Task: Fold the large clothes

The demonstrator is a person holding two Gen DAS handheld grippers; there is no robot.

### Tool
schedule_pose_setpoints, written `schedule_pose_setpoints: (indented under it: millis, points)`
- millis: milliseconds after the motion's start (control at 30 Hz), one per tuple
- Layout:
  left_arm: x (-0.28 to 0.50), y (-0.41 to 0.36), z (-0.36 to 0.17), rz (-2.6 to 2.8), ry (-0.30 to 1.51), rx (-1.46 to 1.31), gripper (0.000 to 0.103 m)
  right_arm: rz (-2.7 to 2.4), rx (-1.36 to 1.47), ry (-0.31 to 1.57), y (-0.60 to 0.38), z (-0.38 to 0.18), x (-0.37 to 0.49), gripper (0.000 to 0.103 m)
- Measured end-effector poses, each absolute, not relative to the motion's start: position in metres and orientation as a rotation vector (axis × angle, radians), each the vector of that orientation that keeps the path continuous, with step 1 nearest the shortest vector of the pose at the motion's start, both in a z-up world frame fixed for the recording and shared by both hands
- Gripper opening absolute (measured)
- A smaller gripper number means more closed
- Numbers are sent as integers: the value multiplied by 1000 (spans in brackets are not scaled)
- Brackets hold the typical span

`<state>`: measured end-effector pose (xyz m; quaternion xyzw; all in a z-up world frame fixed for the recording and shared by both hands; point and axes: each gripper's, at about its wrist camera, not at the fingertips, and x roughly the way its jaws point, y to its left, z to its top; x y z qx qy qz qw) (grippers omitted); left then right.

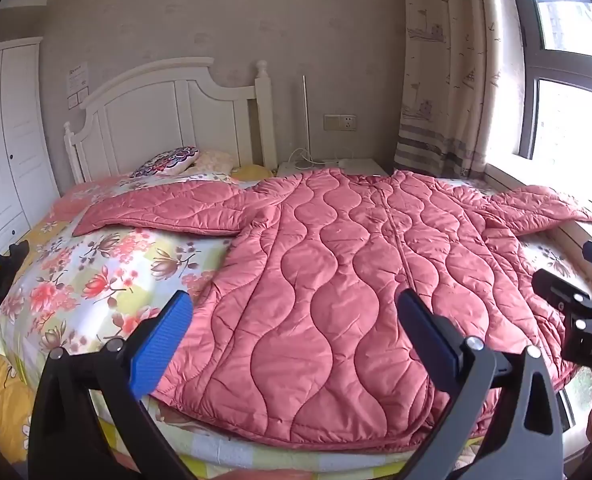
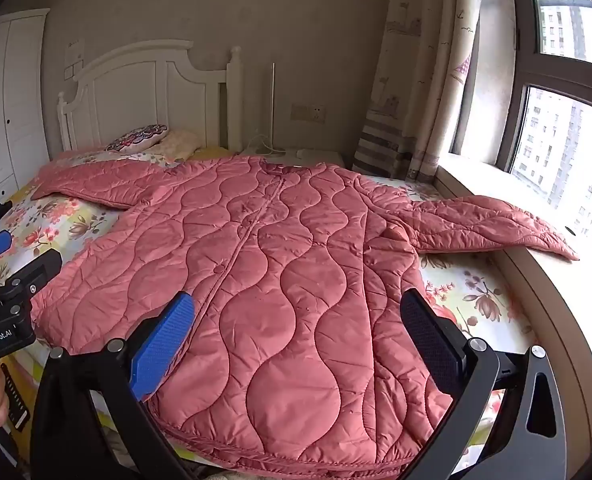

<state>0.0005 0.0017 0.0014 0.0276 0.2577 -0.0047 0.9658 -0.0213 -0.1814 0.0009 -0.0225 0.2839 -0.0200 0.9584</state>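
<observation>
A large pink quilted coat (image 1: 336,272) lies flat, front up, on the bed with both sleeves spread out; it also shows in the right wrist view (image 2: 280,280). Its left sleeve (image 1: 164,208) rests on the floral sheet, its right sleeve (image 2: 492,228) reaches onto the window sill. My left gripper (image 1: 296,320) is open and empty, hovering above the coat's hem. My right gripper (image 2: 296,320) is open and empty, above the hem further right. Each gripper's body shows at the edge of the other's view.
The bed has a floral sheet (image 1: 108,276), pillows (image 1: 168,162) and a white headboard (image 1: 168,116). A white wardrobe (image 1: 4,140) stands left. A nightstand (image 1: 336,166) with cables, a curtain (image 1: 448,80) and a window sill (image 2: 544,280) lie right.
</observation>
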Motion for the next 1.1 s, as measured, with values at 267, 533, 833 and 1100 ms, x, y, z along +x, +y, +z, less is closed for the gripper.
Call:
schedule_pose_setpoints:
  millis: [267,533,833,1100]
  points:
    - [-3,-2,-5,-23,529,91,101,-36,-35,582,-184,1,-21,99]
    - [-2,-2,-6,-25,540,90,101,-32,-26,584,-186,1,-20,99]
    - [-3,-2,-7,-23,543,89,101,-28,-26,595,-184,-2,-20,99]
    - [-3,-3,-8,-22,545,89,101,-25,-22,603,-184,-3,-18,99]
